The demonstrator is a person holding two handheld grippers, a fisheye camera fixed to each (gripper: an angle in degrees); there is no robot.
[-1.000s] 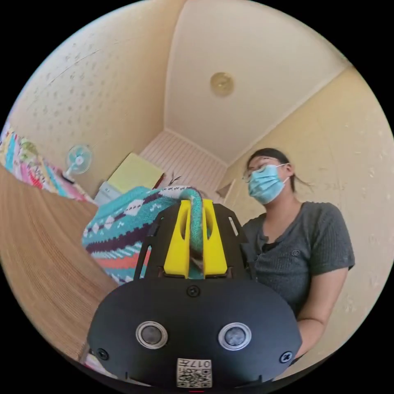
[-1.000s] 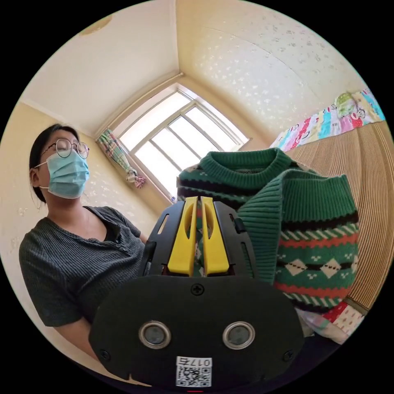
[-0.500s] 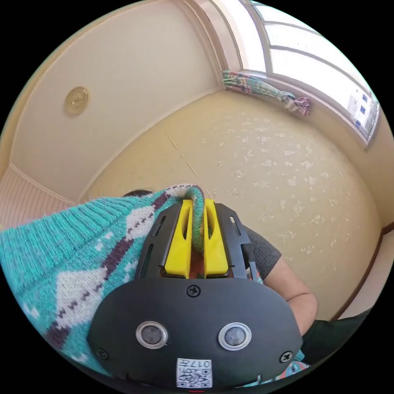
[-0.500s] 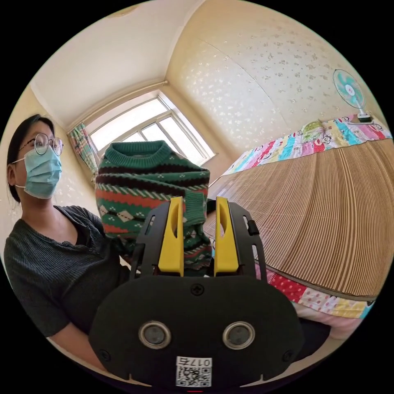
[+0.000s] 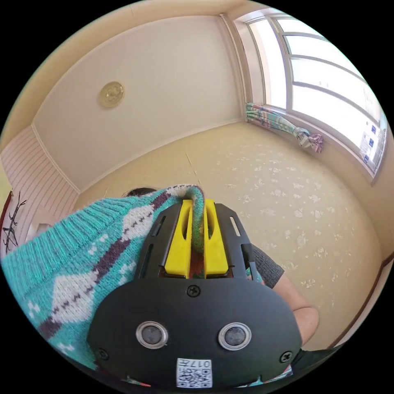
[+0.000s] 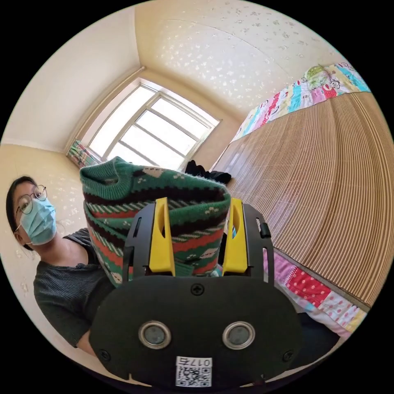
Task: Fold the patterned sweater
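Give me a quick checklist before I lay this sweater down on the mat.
1. Left tool pinching the sweater: ok, fabric sits between its closed jaws.
2. Right tool ready to regrip: ok, jaws are wide apart with the sweater in the gap.
3. Right tool pressing on fabric: cannot tell, contact is unclear.
4. Sweater off the mat: ok, it hangs raised.
5. Bare mat to land on: ok, though a dark item lies at the far end.
6. Sleeves tucked: cannot tell.
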